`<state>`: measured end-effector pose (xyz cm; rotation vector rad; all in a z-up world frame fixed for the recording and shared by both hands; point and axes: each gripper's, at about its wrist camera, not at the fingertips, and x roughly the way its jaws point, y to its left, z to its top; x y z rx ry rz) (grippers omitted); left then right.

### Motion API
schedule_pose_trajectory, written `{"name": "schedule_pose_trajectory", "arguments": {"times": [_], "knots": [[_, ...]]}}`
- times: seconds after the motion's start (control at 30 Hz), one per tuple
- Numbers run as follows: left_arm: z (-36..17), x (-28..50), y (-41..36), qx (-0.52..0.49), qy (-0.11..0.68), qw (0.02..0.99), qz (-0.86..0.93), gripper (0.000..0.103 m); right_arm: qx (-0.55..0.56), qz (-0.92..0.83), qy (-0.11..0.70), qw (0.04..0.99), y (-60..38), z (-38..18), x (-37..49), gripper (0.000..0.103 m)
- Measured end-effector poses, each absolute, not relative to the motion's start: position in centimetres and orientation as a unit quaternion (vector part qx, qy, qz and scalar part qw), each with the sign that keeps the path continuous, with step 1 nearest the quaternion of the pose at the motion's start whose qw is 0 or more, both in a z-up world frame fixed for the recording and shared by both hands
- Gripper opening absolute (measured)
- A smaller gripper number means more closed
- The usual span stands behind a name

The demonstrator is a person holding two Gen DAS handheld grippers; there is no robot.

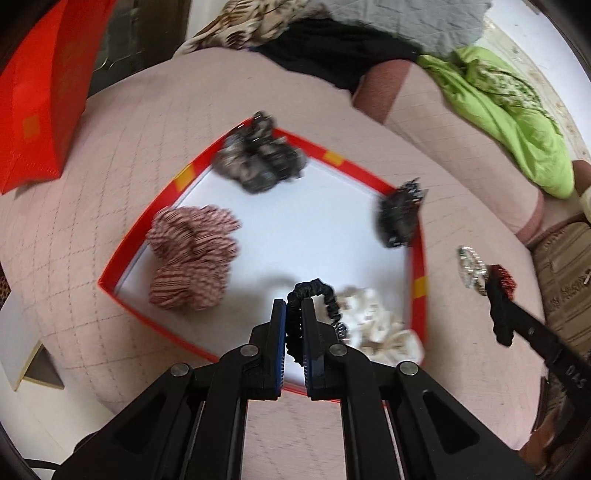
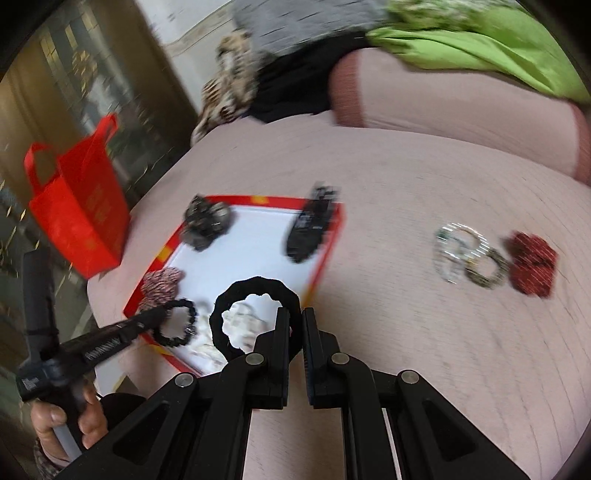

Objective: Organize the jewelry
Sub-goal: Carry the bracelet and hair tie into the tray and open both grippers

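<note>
A red box (image 1: 347,162) with a white floor lies on the pink bed; it also shows in the right wrist view (image 2: 325,254). In it lie a striped scrunchie (image 1: 192,258), a grey scrunchie (image 1: 258,162), a black hair clip (image 1: 399,218) and a cream scrunchie (image 1: 376,325). My left gripper (image 1: 293,306) is shut on a thin black scrunchie (image 1: 317,291), held over the box's near corner. My right gripper (image 2: 295,314) is shut on a black ring-shaped hair tie (image 2: 255,314) at the box's near right edge. Silver bangles (image 2: 458,251), a beaded bracelet (image 2: 487,269) and a red scrunchie (image 2: 532,264) lie on the bed to the right.
A red tote bag (image 2: 81,218) stands left of the box. Green cloth (image 1: 498,114), a grey quilt (image 1: 399,22), black fabric (image 1: 332,51) and a leopard-print cloth (image 1: 251,26) lie at the bed's far side. A striped cushion (image 1: 565,280) is at the right.
</note>
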<state>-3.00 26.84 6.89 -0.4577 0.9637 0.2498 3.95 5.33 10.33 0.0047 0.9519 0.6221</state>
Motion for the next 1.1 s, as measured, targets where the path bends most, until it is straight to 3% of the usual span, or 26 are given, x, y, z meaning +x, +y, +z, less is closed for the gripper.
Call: {"name": "schedule_pose_trajectory", "arguments": {"times": [0.33,0.67,0.77,0.9,1.0,1.1], "knots": [[4.3,-3.1,29.4,-0.213,0.480,0.840,0.138,0.007,-0.063,0.321,0.473,0.818,15.7,7.0,6.2,0.008],[4.7,-3.3,29.9,-0.226,0.477,0.840,0.124,0.008,-0.075,0.317,0.499,0.803,17.8,3.3,7.1,0.009],[5.1,-3.4,29.8,-0.225,0.474,0.842,0.126,0.008,-0.069,0.319,0.502,0.801,17.3,3.4,7.1,0.013],[5.9,-3.6,29.3,-0.223,0.469,0.845,0.128,0.009,-0.065,0.319,0.494,0.806,16.5,4.2,6.8,0.028],[6.7,-3.8,28.8,-0.216,0.464,0.849,0.134,0.012,-0.049,0.321,0.489,0.809,15.2,5.2,6.5,0.029],[8.0,-4.3,28.2,-0.208,0.455,0.854,0.142,0.029,-0.037,0.318,0.481,0.816,13.2,6.4,5.6,0.037]]}}
